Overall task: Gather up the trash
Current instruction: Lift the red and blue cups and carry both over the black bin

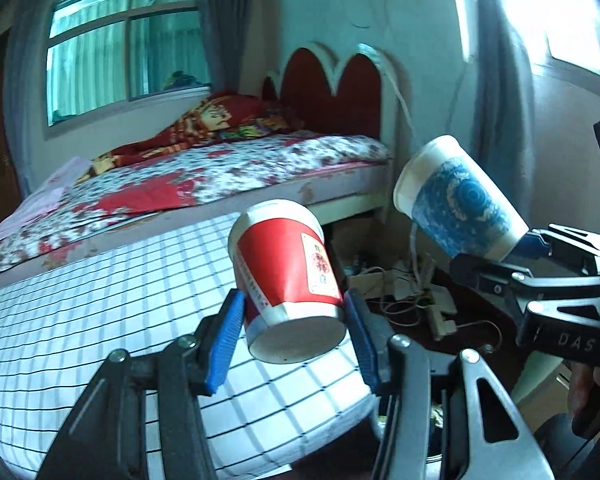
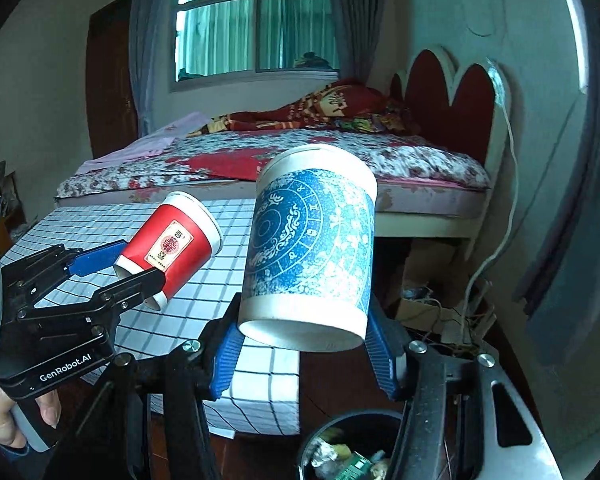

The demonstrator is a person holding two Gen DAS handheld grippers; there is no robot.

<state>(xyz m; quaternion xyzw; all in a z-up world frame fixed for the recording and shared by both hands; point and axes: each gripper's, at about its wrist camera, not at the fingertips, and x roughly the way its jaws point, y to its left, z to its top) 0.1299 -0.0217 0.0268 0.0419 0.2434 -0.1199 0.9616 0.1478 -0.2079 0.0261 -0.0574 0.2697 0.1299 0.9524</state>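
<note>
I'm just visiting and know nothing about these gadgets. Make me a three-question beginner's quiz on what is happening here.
1. True or false: each gripper is closed on a paper cup.
2. Which gripper holds the blue cup? A) left B) right C) neither
3. Fill in: at the bottom of the right wrist view, below the cups, stands a dark ____ that already has rubbish in it.

Key
1. True. The left gripper clamps the red cup, and the right gripper clamps the blue one, both near the cup's base.
2. B.
3. Bin. It stands on the floor beside the checked table.
</note>
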